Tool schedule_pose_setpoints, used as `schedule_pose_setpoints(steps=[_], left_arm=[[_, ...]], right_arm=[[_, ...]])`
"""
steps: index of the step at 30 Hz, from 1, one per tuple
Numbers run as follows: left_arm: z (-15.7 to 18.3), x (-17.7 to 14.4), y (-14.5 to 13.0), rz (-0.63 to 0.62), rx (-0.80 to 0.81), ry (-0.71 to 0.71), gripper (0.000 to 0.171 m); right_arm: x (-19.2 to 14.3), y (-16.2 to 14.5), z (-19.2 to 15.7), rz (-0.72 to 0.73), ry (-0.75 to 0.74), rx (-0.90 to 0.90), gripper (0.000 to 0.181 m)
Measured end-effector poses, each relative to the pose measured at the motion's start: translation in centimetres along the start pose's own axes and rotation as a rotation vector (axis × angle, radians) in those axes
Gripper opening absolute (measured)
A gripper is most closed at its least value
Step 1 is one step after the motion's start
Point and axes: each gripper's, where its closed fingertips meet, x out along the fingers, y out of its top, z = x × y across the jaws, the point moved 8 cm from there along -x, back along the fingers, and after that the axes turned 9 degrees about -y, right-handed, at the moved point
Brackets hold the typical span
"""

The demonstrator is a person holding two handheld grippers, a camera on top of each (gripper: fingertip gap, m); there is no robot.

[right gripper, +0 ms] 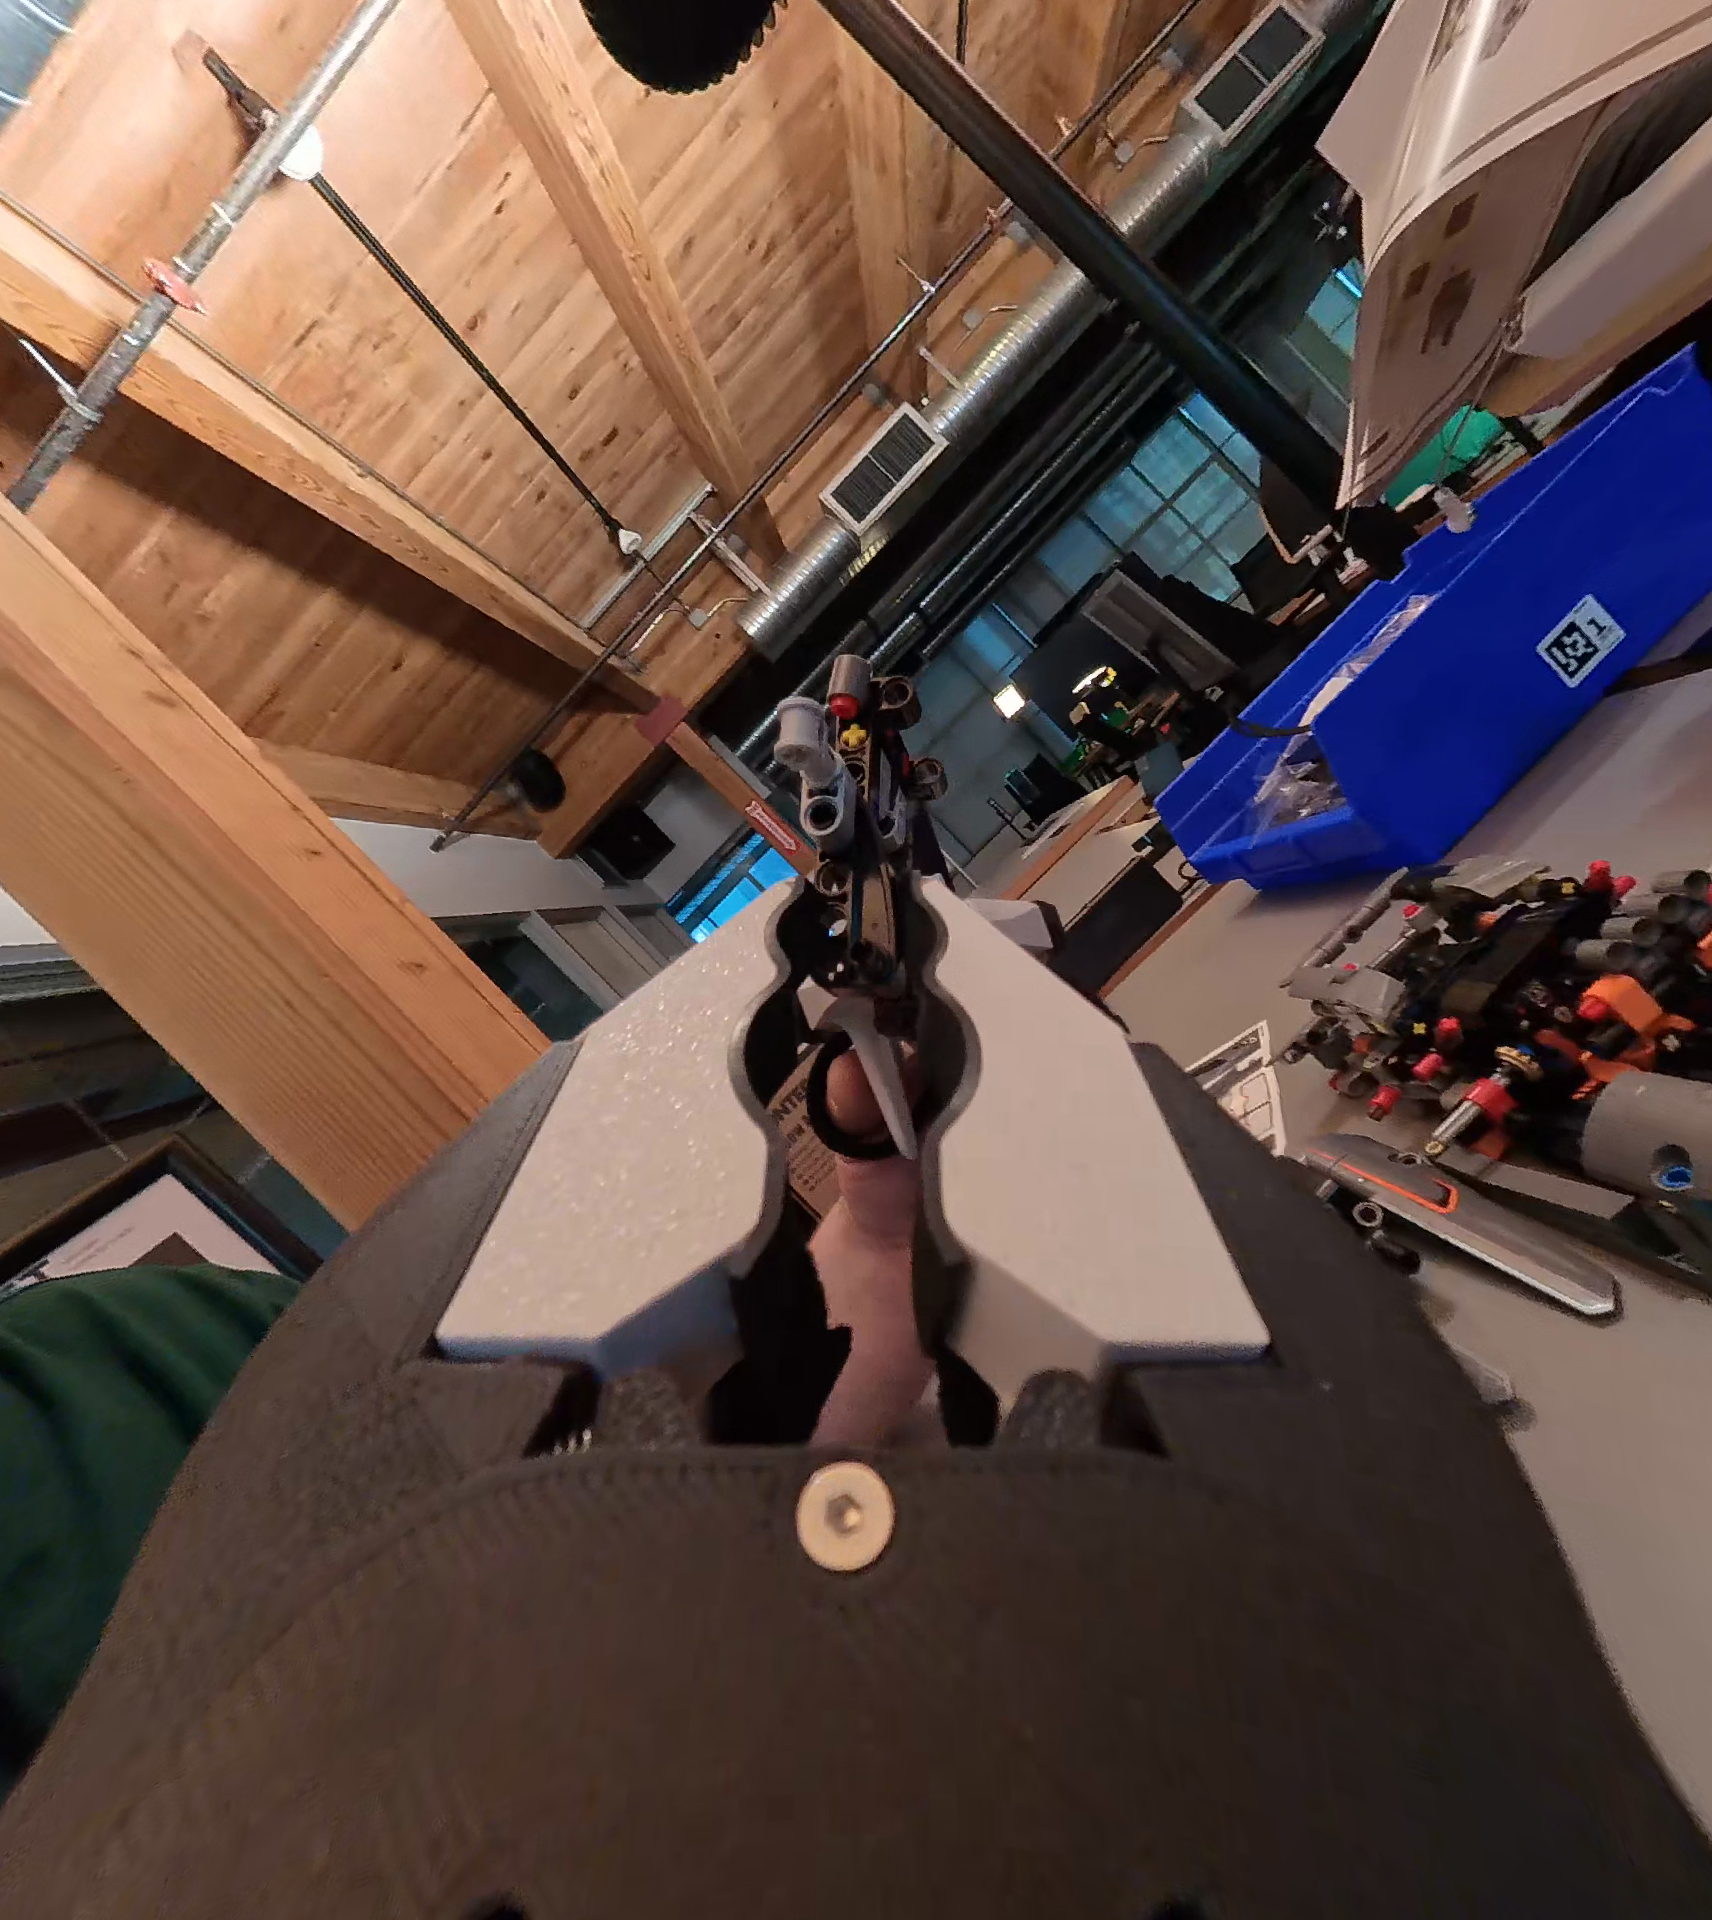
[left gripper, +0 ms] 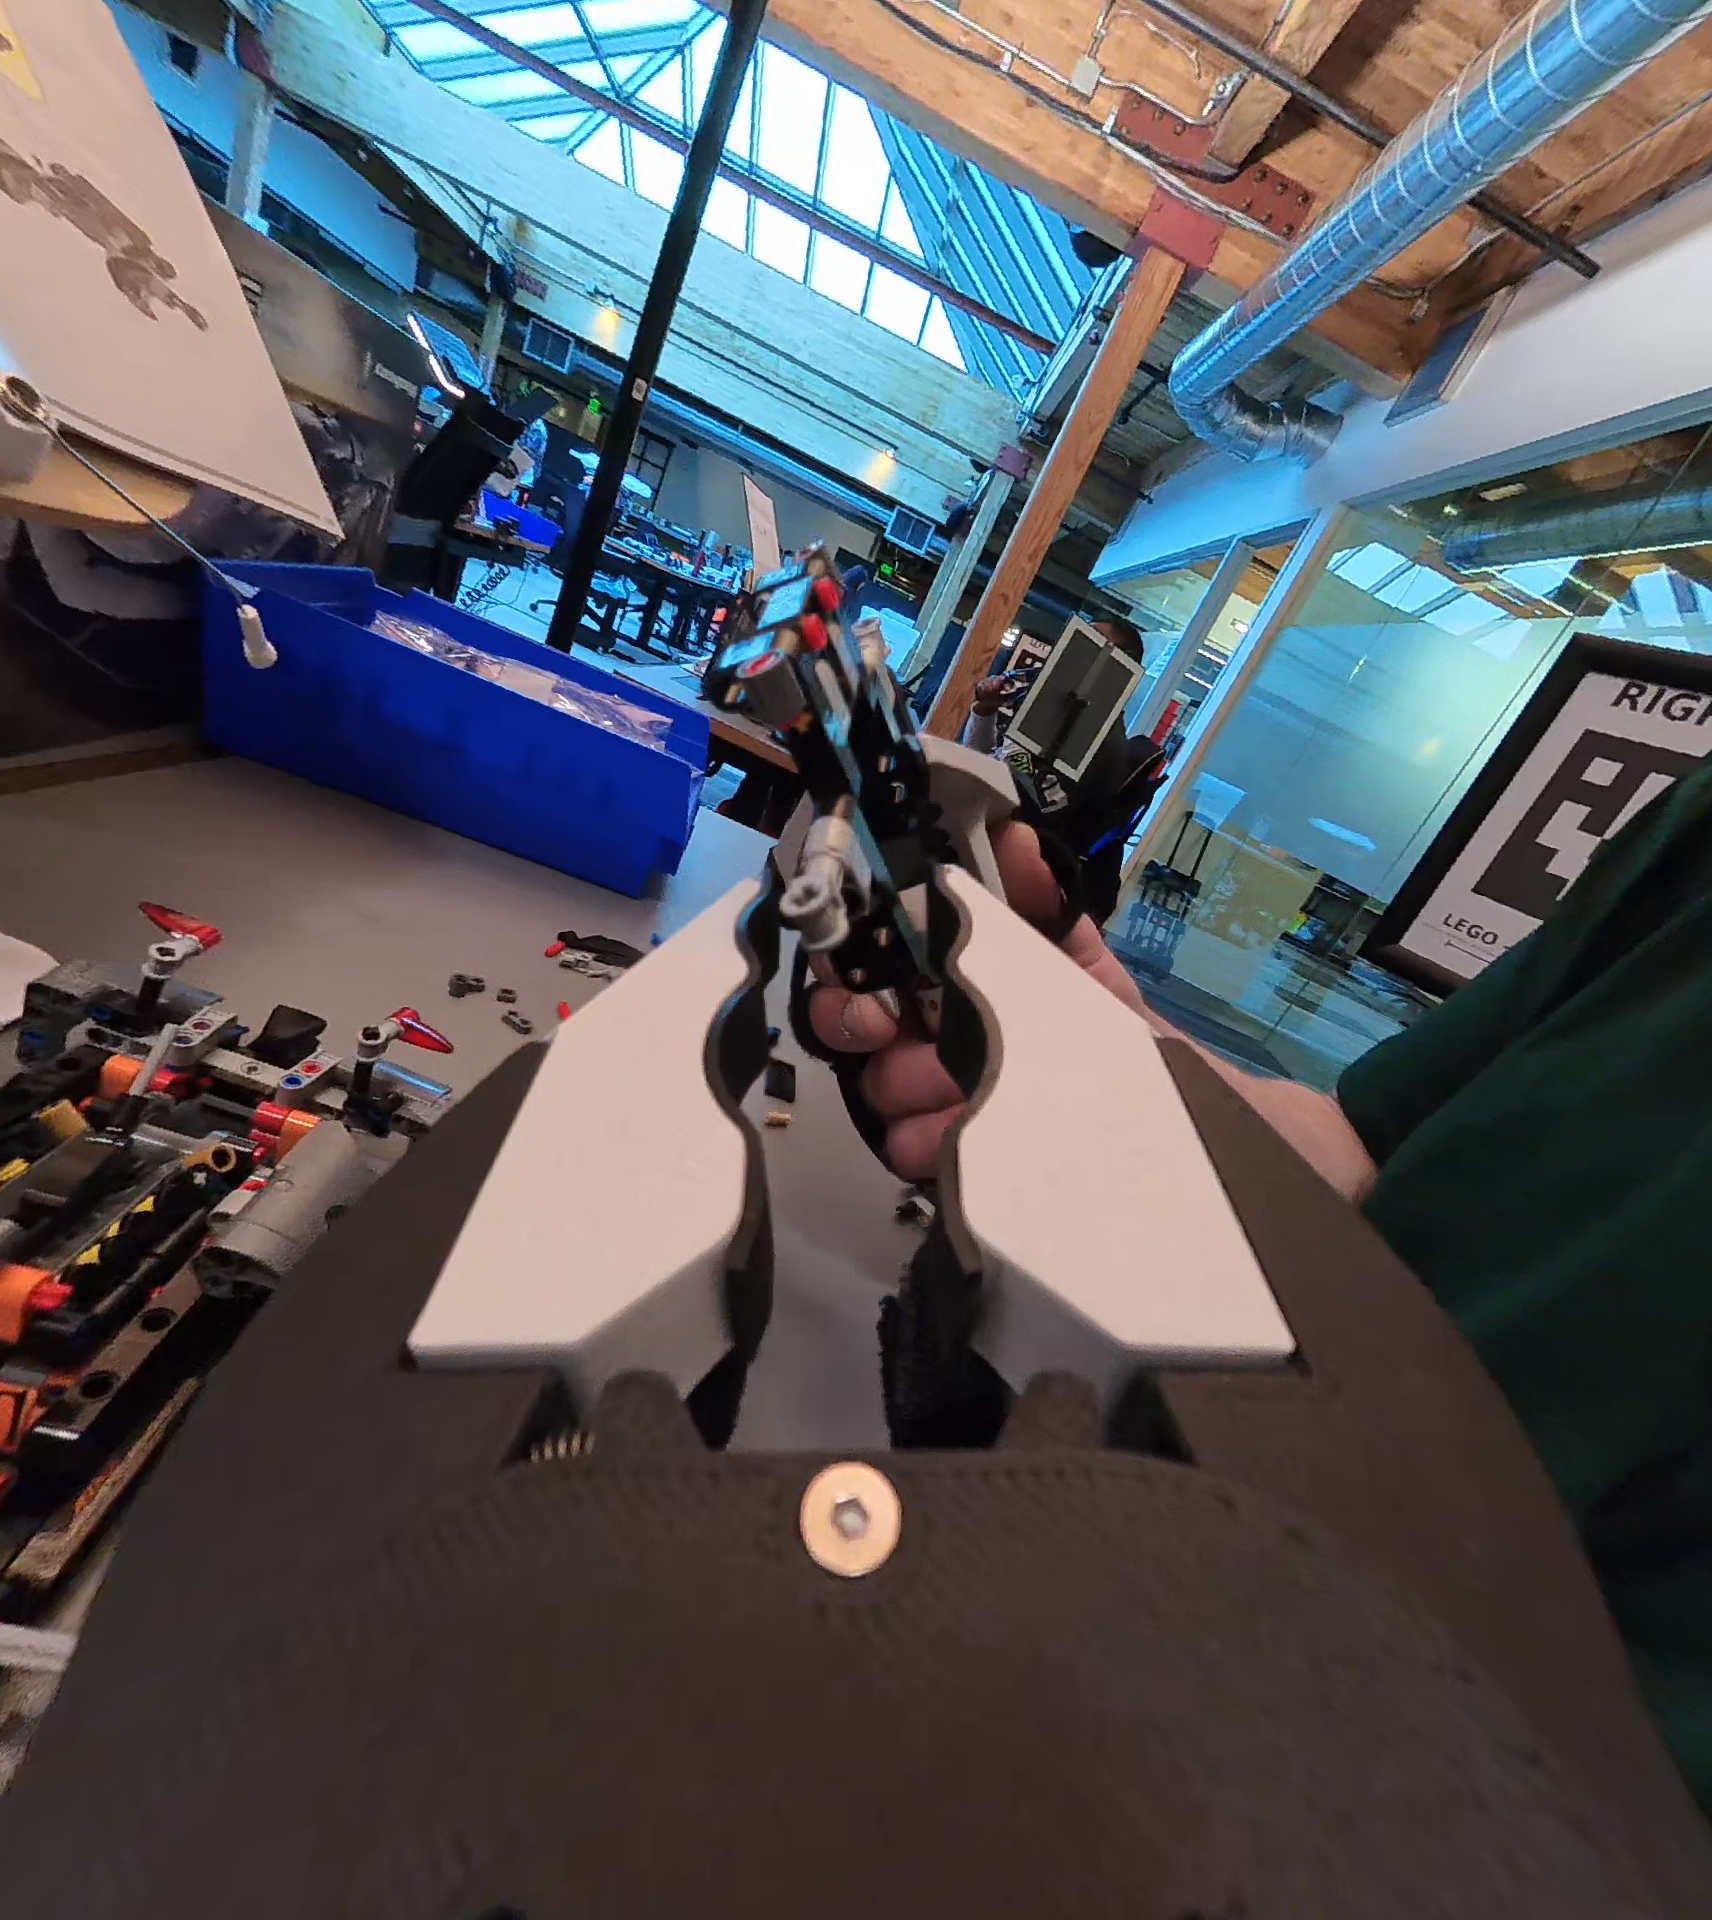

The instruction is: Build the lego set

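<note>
Fingers (left gripper: 966,935) pinch slim black, grey-and-red-studded lego subassembly (left gripper: 831,748).

Two matching hand-held grippers, left (left gripper: 847,935) and right (right gripper: 857,914): textured black printed bodies filling the lower frame, one silver hex-socket screw (left gripper: 850,1519) set centrally, pale grey angular fingers (left gripper: 623,1164) with wavy black inner pads. Dark green sleeve (left gripper: 1610,1143) at right edge; likewise lower left (right gripper: 31,1455) in the right wrist view.
</note>
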Motion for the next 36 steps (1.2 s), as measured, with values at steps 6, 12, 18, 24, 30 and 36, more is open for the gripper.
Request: schedule_pose_setpoints(steps=[6, 12, 18, 24, 30, 36], left_arm=[[0.1, -0.1, 0.0, 0.008, 0.003, -0.029, 0.014], [0.1, -0.9, 0.4, -0.006, -0.064, -0.08, 0.012], [-0.1, -0.9, 0.3, -0.015, -0.105, -0.095, 0.012], [-0.7, -0.9, -0.1, -0.007, -0.13, -0.074, 0.007], [-1.2, -1.3, 0.1, 0.038, -0.132, -0.039, 0.005], [-1.5, -1.8, 0.4, 0.089, -0.147, -0.037, 0.005]], right_arm=[[0.3, -0.2, -0.3, -0.026, -0.009, -0.05, 0.018], [0.2, 0.4, -1.8, -0.187, -0.125, -0.47, 0.049], [0.1, 0.5, -2.7, -0.411, -0.295, -0.978, 0.052], [0.2, -0.9, -1.7, -0.46, -0.357, -0.99, 0.052], [-0.3, -1.3, -1.1, -0.414, -0.393, -0.928, 0.053], [0.0, -1.9, -0.2, -0.425, -0.369, -0.797, 0.054]])
